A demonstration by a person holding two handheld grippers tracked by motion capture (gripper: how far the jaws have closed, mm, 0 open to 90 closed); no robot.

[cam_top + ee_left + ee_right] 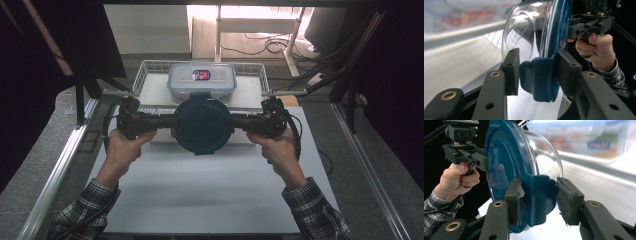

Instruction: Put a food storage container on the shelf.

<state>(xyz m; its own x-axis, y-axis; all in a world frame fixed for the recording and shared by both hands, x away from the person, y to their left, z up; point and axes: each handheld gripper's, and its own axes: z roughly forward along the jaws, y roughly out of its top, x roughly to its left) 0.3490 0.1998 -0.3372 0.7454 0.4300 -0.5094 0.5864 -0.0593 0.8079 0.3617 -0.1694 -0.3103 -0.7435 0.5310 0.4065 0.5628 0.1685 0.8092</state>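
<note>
Right now I hold a round bowl (202, 125) between my two tools, up above the white bench (210, 195). It has a dark blue plastic lid that is flat and shiny, and a clear see-through body that bulges like a dome. Thick blue clip tabs stick out at 9 and 3 o'clock on the lid's rim.

My left hand-held gripper (167, 121) pinches the 9 o'clock tab; in the left gripper view (537, 72) its flat black pads press on both sides of that smooth blue tab. My right hand-held gripper (237, 121) pinches the 3 o'clock tab; in the right gripper view (539, 200) the near pad looks worn and rough against the plastic.

At 12 o'clock from the bowl sits a white wire basket (145, 75) made of thin crossed rods. Inside it rests a clear rectangular box (201, 82) with rounded corners, a snap lid and a small coloured label.
</note>
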